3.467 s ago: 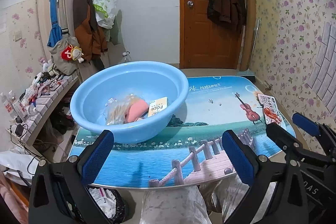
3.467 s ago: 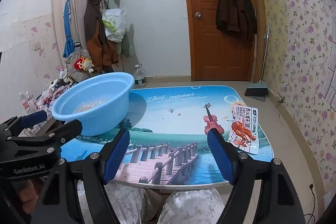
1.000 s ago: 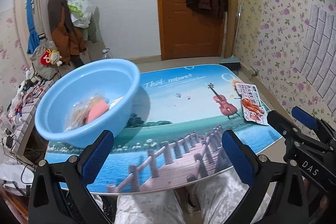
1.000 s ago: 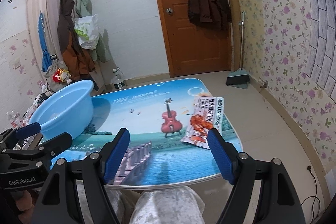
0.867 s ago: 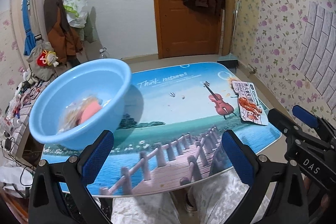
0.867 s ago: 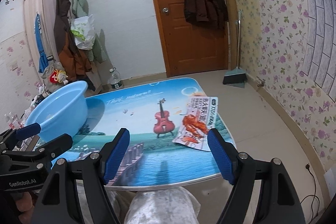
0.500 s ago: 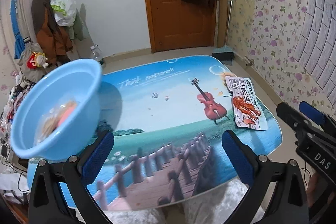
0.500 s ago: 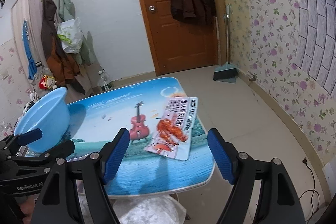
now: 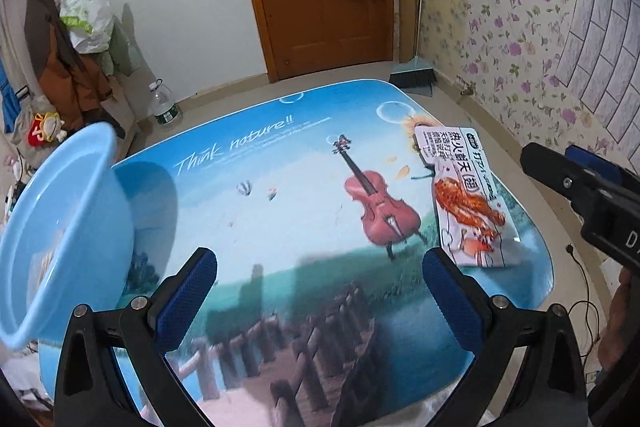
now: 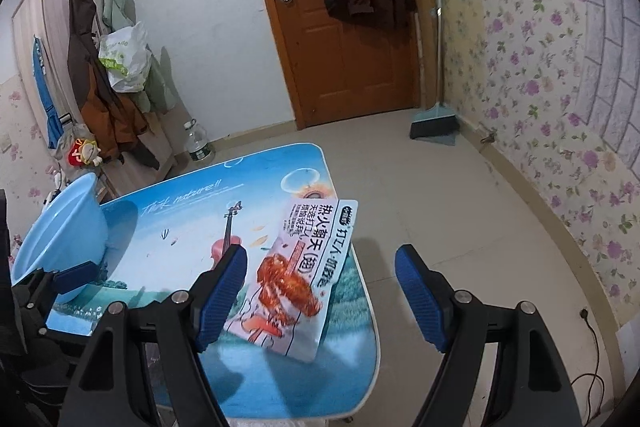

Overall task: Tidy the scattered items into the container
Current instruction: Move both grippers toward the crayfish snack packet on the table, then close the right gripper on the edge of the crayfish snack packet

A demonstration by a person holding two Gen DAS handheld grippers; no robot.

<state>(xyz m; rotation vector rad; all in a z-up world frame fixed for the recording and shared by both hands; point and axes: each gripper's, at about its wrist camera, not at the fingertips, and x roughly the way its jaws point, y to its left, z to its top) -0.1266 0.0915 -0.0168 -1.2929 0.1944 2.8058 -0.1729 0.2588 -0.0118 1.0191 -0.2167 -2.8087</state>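
With both tools empty and wide open, the right tool (image 10: 320, 291) hung over the snack packet (image 10: 303, 281) at the table's (image 10: 180, 223) right edge, ready to descend, grip it and carry it left to the blue basin (image 10: 60, 227).

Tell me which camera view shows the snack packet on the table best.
The right wrist view: the snack packet lies large and near centre, just ahead of the open right gripper, its print legible. The left wrist view shows the packet smaller, off at the table's right edge.

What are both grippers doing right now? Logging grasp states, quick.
Left gripper: open, holding nothing.
Right gripper: open, holding nothing; the snack packet lies on the table beyond its jaws.
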